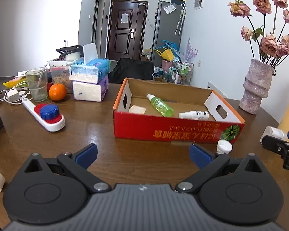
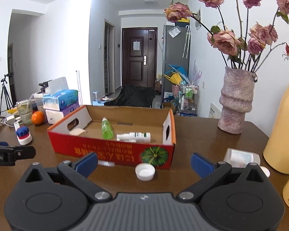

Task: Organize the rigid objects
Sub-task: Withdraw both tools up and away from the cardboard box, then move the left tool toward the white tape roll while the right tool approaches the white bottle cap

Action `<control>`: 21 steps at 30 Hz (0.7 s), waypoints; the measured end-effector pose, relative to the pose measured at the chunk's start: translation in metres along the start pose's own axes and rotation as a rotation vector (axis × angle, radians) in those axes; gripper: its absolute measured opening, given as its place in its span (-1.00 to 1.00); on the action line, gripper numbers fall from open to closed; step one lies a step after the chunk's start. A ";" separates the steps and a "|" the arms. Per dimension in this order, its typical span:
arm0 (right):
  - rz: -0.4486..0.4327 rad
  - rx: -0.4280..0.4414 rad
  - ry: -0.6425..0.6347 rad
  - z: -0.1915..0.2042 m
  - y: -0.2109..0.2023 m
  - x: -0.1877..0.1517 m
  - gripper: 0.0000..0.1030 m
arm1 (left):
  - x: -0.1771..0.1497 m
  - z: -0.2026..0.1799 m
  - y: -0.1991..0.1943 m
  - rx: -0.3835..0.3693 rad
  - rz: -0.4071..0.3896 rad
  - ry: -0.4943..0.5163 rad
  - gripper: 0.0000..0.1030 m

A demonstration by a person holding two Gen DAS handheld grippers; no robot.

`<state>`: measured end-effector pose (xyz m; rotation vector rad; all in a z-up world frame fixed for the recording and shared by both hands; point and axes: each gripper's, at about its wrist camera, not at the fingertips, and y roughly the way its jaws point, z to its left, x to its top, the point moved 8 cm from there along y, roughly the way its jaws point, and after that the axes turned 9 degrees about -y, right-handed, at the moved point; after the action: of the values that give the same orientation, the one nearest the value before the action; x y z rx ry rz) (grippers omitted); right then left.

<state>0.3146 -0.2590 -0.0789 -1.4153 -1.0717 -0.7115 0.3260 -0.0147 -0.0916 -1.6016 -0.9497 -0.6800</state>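
A red cardboard box (image 1: 163, 132) (image 2: 98, 150) stands open on the brown table. Inside lie a green spray bottle (image 1: 160, 105) (image 2: 106, 129), a white spray bottle (image 1: 194, 115) (image 2: 134, 136) and a pale square pad (image 1: 137, 109) (image 2: 77, 131). A white cap (image 1: 224, 146) (image 2: 145, 171) rests on the table in front of the box. My left gripper (image 1: 142, 155) is open and holds nothing, just short of the box. My right gripper (image 2: 143, 162) is open too, with the cap between its fingers' line. A clear lying bottle (image 2: 240, 156) (image 1: 273, 133) is at the right.
A white and red holder with a blue lid (image 1: 48, 113) (image 2: 23, 134) lies left. Beyond it stand an orange (image 1: 57, 92), a glass (image 1: 37, 84) and tissue packs (image 1: 90, 80). A vase of dried roses (image 1: 257, 88) (image 2: 236, 100) and a yellow flask (image 2: 283, 130) stand right.
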 end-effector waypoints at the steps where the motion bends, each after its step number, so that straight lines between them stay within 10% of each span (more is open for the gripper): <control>1: 0.003 -0.003 -0.001 -0.001 -0.003 -0.003 1.00 | -0.003 0.001 -0.002 0.000 0.000 -0.001 1.00; 21: 0.047 -0.057 0.027 -0.003 -0.042 -0.057 1.00 | -0.038 0.016 -0.026 0.005 -0.005 0.016 1.00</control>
<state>0.2544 -0.2768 -0.1116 -1.4711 -1.0004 -0.7305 0.2831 -0.0059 -0.1133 -1.5877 -0.9432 -0.6922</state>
